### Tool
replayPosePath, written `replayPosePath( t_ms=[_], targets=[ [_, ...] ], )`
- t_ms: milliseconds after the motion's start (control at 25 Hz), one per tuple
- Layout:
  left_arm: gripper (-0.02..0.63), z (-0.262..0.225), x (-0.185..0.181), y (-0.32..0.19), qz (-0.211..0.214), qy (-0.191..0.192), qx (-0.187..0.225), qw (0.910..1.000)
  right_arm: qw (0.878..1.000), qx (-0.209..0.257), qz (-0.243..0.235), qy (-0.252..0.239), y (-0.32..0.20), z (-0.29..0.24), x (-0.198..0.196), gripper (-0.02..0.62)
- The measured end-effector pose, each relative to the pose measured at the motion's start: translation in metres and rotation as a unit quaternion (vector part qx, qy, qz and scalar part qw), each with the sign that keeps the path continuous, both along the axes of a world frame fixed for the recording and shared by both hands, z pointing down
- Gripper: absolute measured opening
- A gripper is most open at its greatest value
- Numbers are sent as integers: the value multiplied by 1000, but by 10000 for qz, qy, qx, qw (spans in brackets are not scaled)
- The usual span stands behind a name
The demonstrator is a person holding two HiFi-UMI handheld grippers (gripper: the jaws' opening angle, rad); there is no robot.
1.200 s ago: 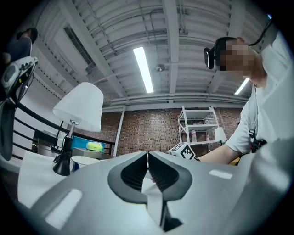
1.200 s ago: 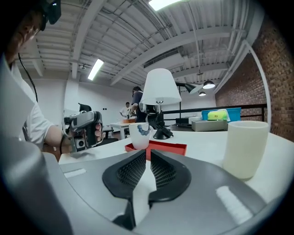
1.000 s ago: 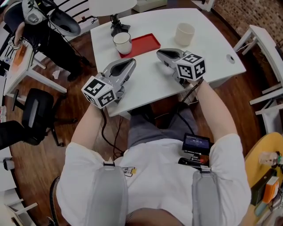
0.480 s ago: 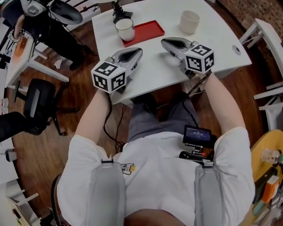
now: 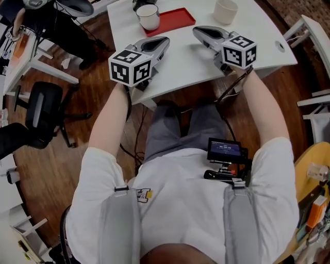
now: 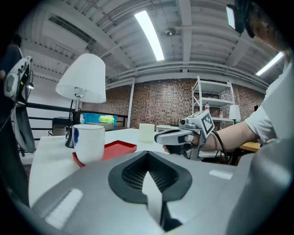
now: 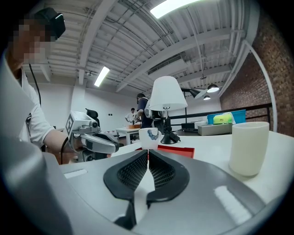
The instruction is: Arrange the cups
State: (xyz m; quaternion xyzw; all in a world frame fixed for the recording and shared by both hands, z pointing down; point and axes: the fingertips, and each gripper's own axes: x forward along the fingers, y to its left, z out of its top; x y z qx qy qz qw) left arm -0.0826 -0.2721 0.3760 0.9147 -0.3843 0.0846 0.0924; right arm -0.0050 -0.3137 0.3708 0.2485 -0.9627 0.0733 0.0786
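A white mug (image 5: 148, 15) stands on the left end of a red tray (image 5: 178, 18) at the far side of the white table (image 5: 191, 62). A cream cup (image 5: 226, 10) stands on the table right of the tray. My left gripper (image 5: 164, 41) hovers over the near table, shut and empty, pointing at the mug (image 6: 89, 142) and tray (image 6: 117, 149). My right gripper (image 5: 198, 31) is also shut and empty, with the cream cup (image 7: 248, 148) to its right. Each gripper shows in the other's view: right gripper (image 6: 161, 137), left gripper (image 7: 115, 147).
A white-shaded lamp (image 6: 81, 80) on a black base stands behind the mug. The table has a cable hole (image 5: 279, 46) near its right edge. A black office chair (image 5: 41, 111) and a second white desk (image 5: 31, 72) stand to the left on the wood floor.
The head view has tilted, so table and grippers sit higher in the picture. My left gripper has sunk and levelled out over the table. Cups and tray have not moved.
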Motion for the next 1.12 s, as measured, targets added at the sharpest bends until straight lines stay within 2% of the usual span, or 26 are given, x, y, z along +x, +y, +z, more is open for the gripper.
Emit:
replayPosePath(
  t_ms=[1120],
  targets=[
    [0, -4, 2, -2, -140, 47, 114, 9998, 9998, -116, 127, 52, -6, 5, 5, 9]
  ],
)
